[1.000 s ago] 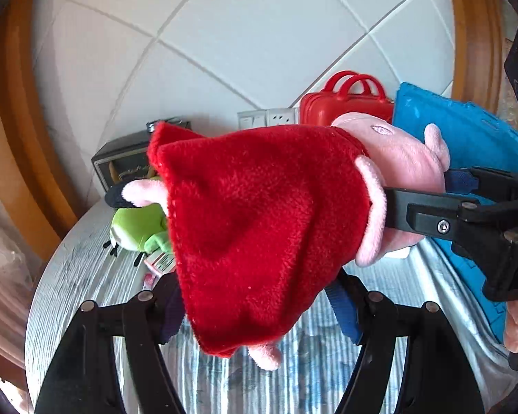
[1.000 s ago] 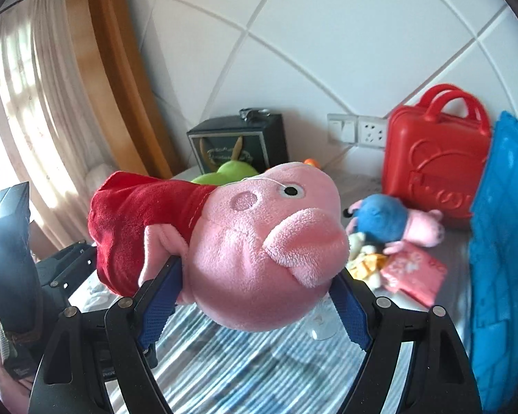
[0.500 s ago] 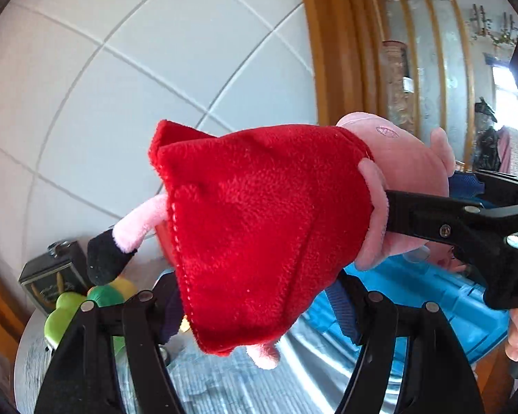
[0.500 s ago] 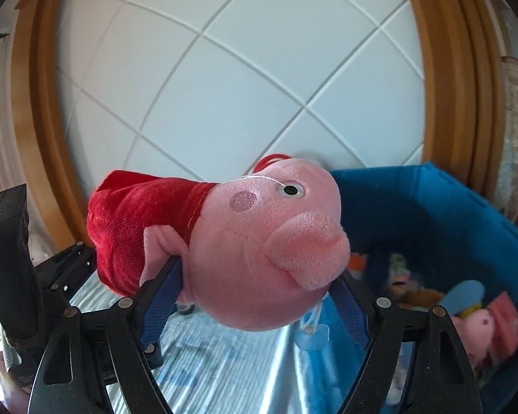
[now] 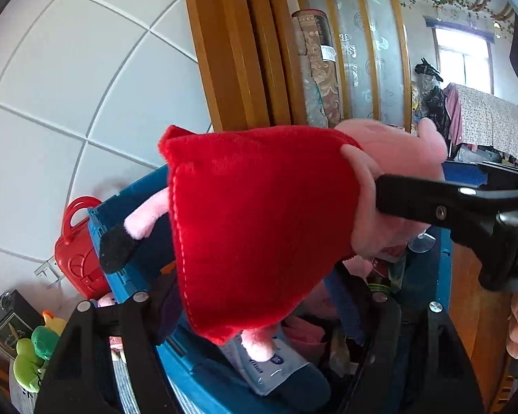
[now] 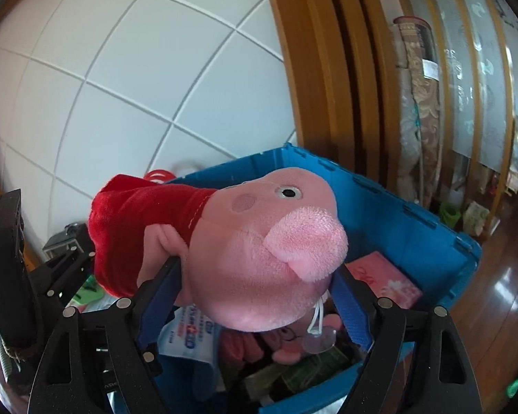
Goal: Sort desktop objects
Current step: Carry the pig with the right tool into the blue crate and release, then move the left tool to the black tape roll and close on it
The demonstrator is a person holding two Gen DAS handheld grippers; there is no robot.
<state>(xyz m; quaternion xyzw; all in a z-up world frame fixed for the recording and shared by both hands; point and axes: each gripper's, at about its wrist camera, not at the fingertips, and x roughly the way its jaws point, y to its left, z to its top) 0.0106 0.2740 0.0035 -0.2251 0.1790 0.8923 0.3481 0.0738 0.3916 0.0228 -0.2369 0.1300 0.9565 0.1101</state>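
A pink pig plush (image 6: 259, 262) in a red dress (image 5: 259, 220) is held in the air by both grippers, above the open blue crate (image 6: 390, 214). My left gripper (image 5: 255, 296) is shut on the dress end. My right gripper (image 6: 259, 296) is shut on the pig's head; it also shows in the left wrist view (image 5: 442, 203). The crate (image 5: 117, 227) holds several items: a pink box (image 6: 383, 279), a tissue pack (image 6: 190, 338) and other plush toys.
A red toy case (image 5: 76, 248), a black box (image 5: 7, 317) and a green plush (image 5: 31, 355) sit on the striped table left of the crate. A tiled wall is behind. A wooden door frame (image 6: 321, 79) and wooden floor (image 6: 500, 310) lie to the right.
Both grippers have carried the pig plush to the right, from over the table to above the open blue crate. The grip on it has not changed.
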